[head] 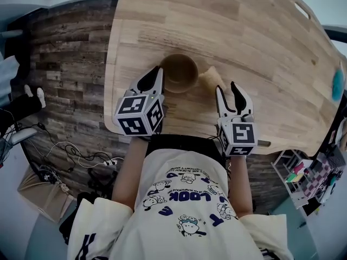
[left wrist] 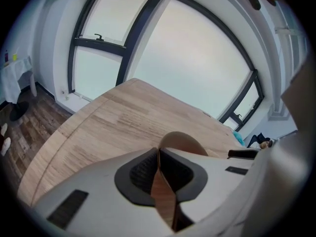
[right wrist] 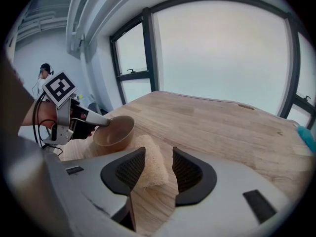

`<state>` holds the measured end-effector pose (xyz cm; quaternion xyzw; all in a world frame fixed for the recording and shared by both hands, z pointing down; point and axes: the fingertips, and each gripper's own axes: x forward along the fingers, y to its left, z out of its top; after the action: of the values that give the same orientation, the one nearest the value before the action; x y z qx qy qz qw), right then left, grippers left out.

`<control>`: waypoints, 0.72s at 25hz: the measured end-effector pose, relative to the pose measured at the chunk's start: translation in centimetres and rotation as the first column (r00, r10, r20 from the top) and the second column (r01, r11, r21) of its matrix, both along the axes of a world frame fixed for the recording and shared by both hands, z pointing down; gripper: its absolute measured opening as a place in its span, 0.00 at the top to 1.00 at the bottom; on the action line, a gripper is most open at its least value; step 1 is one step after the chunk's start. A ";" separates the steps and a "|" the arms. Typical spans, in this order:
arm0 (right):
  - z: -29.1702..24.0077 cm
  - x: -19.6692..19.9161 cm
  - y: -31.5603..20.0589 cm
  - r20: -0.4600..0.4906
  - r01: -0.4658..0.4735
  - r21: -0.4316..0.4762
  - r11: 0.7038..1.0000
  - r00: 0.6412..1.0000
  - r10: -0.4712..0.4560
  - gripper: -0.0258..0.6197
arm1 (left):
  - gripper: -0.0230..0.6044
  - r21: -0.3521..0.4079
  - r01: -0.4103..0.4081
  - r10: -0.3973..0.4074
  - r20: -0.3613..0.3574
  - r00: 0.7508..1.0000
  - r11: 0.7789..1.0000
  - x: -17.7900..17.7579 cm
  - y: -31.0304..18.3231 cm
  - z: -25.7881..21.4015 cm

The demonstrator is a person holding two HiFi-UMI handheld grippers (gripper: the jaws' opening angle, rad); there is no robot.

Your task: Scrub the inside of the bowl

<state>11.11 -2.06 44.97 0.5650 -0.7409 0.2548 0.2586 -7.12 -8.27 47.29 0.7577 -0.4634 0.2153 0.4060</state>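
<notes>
The left hand-held gripper [head: 158,72] is clamping the near-left rim of the brown bowl [head: 179,71], which is standing on the wooden surface [head: 244,37]. The right hand-held gripper [head: 226,88] is holding its jaws apart at the loofah sponge [right wrist: 147,163], which is lying just right of the bowl.

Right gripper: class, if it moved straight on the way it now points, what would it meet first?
Most likely the loofah sponge, which lies on the table just ahead, partly between the open jaws of the right gripper. The bowl stands left of that line.
</notes>
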 end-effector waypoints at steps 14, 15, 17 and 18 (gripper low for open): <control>1.5 -4.1 0.0 -0.012 0.177 -0.050 0.983 0.984 -0.177 0.56 | 0.90 0.018 -0.016 0.015 0.043 0.999 1.000 0.3 0.1 -0.2; 1.8 -4.1 0.0 -0.027 0.183 -0.055 0.982 0.982 -0.185 0.56 | 0.90 0.018 -0.016 0.015 0.043 0.999 1.000 0.3 0.1 -0.2; 2.4 -4.1 -0.2 -0.046 0.189 -0.060 0.980 0.980 -0.192 0.58 | 0.90 0.019 -0.016 0.016 0.043 0.999 1.000 0.3 0.0 -0.2; 2.5 -4.0 -0.3 -0.045 0.189 -0.060 0.980 0.980 -0.192 0.61 | 0.90 0.020 -0.016 0.015 0.044 0.999 1.000 0.3 0.0 -0.1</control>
<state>7.07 -2.36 47.52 0.4905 -0.7774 0.2348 0.3162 -6.85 -8.24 47.15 0.7605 -0.4683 0.2303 0.3864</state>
